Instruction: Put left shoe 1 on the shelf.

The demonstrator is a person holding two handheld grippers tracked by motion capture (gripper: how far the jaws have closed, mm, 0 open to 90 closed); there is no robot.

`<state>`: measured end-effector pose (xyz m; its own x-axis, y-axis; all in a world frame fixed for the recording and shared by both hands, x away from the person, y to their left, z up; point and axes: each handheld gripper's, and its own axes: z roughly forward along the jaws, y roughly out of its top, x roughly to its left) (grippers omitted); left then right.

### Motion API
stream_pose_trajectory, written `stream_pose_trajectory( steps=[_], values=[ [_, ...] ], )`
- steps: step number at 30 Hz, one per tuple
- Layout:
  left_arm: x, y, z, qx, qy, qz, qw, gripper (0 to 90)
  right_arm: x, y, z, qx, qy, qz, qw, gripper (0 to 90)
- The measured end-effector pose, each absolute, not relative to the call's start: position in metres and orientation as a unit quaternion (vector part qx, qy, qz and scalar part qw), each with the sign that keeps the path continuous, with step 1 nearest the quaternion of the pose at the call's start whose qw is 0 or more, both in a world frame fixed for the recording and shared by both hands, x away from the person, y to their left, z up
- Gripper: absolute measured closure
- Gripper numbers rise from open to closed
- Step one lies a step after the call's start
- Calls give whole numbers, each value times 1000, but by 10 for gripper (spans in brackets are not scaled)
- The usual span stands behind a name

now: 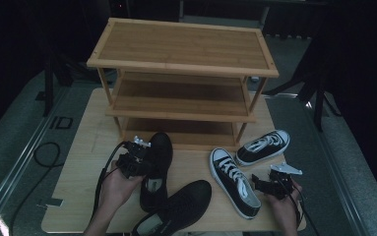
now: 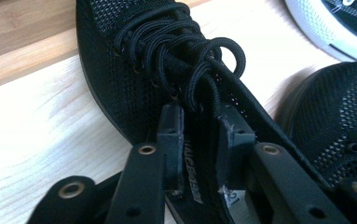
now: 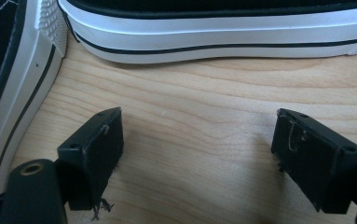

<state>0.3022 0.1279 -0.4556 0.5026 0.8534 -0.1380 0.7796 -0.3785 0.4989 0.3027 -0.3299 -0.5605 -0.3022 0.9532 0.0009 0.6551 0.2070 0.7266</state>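
Left hand (image 1: 119, 183) comes in from the bottom edge, holding the left claw (image 1: 136, 160) low over the tabletop (image 1: 85, 162), aimed at the black mesh shoe (image 1: 157, 167). In the left gripper view its fingertips (image 2: 171, 128) pinch the shoe's tongue and collar just below the lace bow: claw clamped on that shoe. Shoe sits on the tabletop, toe toward the bamboo shoe rack (image 1: 181, 78), heel just beside the second black shoe (image 1: 178, 209) at the near edge.

Right hand (image 1: 284, 206) rests near the right front corner, right claw (image 1: 269, 184) level above the wood, pointing at the black-and-white sneaker (image 1: 234, 181). Jaws wide apart, bare wood between them. Second sneaker (image 1: 263, 146) lies near the rack's foot.

Rack: three shelves visible.
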Motion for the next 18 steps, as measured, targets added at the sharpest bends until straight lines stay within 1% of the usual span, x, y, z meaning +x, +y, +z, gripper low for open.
stream_pose_trajectory(
  steps=[1,2,6,18],
  values=[
    [303,126,-455,830,491,75,254,792,303,-330,-561,543,741,319,233,167],
    [303,125,-455,832,490,77,250,809,303,-330,-561,543,741,319,233,167],
    [304,125,-453,835,486,86,245,852,303,-330,-561,543,741,319,233,167],
    [313,125,-451,812,501,112,277,866,303,-330,-561,543,741,319,233,167]
  ],
)
